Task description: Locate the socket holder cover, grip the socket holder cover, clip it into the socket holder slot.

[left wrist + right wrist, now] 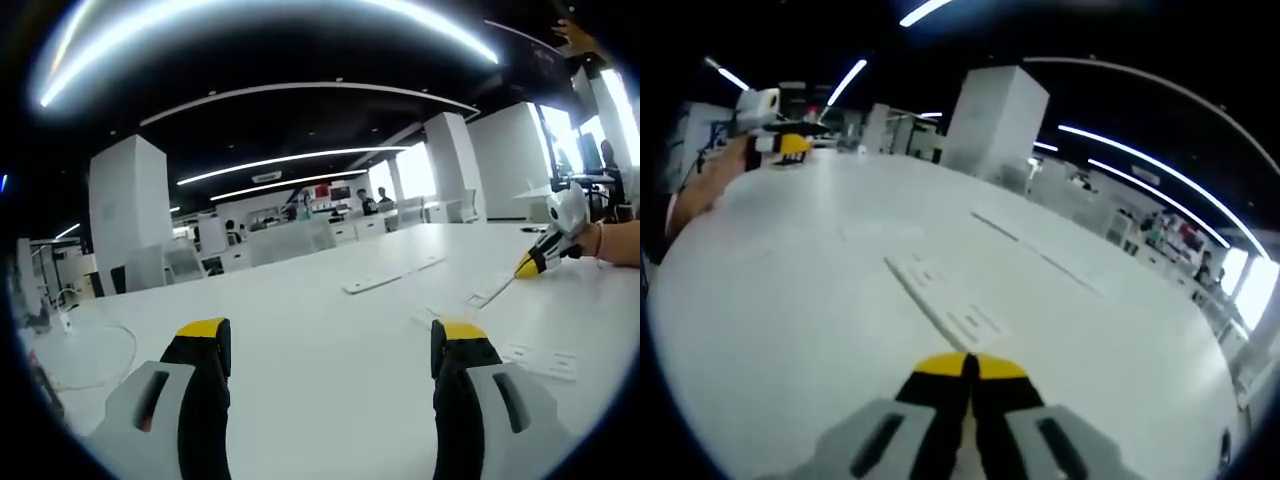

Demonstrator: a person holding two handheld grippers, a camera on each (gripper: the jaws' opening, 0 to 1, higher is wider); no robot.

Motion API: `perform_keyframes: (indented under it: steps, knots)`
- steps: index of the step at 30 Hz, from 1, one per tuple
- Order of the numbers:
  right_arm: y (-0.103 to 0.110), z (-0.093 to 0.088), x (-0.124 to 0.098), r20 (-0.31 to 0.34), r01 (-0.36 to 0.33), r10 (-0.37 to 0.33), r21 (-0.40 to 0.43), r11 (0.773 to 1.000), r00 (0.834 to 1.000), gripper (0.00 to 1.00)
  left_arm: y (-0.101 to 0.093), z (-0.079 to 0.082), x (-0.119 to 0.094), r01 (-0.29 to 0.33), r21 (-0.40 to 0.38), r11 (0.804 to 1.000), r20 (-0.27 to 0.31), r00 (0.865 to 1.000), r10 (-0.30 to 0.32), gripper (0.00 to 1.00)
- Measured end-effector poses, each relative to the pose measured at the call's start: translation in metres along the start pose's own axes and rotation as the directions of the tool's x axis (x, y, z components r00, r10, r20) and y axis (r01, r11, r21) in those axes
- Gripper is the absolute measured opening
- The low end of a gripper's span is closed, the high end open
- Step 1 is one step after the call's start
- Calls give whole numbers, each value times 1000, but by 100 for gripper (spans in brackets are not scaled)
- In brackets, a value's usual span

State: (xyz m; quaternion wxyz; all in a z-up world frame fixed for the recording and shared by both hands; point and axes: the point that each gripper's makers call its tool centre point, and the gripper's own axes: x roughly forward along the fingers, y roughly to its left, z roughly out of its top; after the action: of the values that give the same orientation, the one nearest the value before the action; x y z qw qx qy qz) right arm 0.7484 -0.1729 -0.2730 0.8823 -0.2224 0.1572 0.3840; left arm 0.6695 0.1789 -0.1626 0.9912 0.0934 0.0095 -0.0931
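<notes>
Socket holder cover (945, 300): flat white strip on the white table (790, 300), just ahead of the right gripper's tips.
Right gripper (968, 366): jaws together, gripping nothing.
Left gripper (330, 335): jaws wide apart, above bare tabletop.
Second strip (392, 276): farther ahead of left gripper.

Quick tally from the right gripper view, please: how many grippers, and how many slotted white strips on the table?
Grippers: 2, the right gripper with jaws together and the left gripper far across the table
Slotted white strip: 1, just ahead of the right jaws
Total: 3
Thin lines farther off: too faint to count.
</notes>
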Motion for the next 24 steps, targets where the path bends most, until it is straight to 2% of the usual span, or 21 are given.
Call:
perform_keyframes:
  steps: [14, 20, 24]
  knots:
    - [3, 2, 2, 7, -1, 1, -16, 1000, 1000, 4, 0, -1, 2, 3, 2, 1000, -8, 1000, -2, 81]
    - [5, 4, 0, -11, -14, 14, -10, 1000, 1000, 4, 3, 0, 2, 2, 0, 1000, -8, 1000, -2, 81]
    - [-3, 1, -2, -25, 1, -1, 10, 1000, 1000, 4, 2, 0, 1, 1, 0, 1000, -8, 1000, -1, 81]
